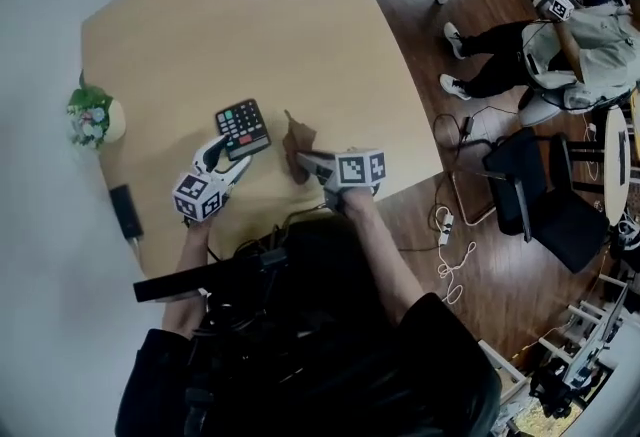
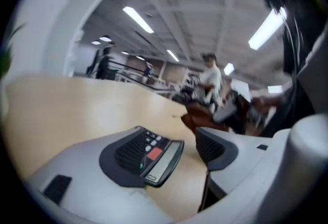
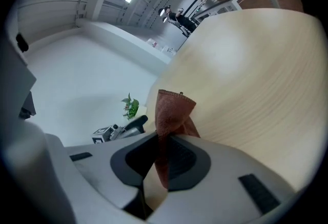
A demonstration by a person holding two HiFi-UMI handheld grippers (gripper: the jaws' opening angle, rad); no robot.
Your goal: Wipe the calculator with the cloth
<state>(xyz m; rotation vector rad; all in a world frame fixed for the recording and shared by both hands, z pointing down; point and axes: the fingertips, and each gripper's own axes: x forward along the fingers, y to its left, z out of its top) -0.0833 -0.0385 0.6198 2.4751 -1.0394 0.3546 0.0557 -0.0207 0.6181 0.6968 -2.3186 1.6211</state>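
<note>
A black calculator (image 1: 243, 126) with coloured keys lies flat on the light wooden table (image 1: 250, 35). My left gripper (image 1: 232, 158) is at its near left corner. In the left gripper view the calculator's (image 2: 156, 159) display end lies between the jaws against the left pad, and the right pad stands clear, so the gripper (image 2: 182, 152) is open. A brown cloth (image 1: 298, 141) hangs bunched just right of the calculator, pinched in my right gripper (image 1: 303, 160). In the right gripper view the cloth (image 3: 171, 110) sticks up from the closed pads of that gripper (image 3: 161, 155).
A small potted plant (image 1: 92, 115) and a black device (image 1: 126, 212) sit near the table's left edge. To the right, on the wooden floor, are a seated person (image 1: 560, 45), a black chair (image 1: 540, 190) and loose cables (image 1: 450, 235).
</note>
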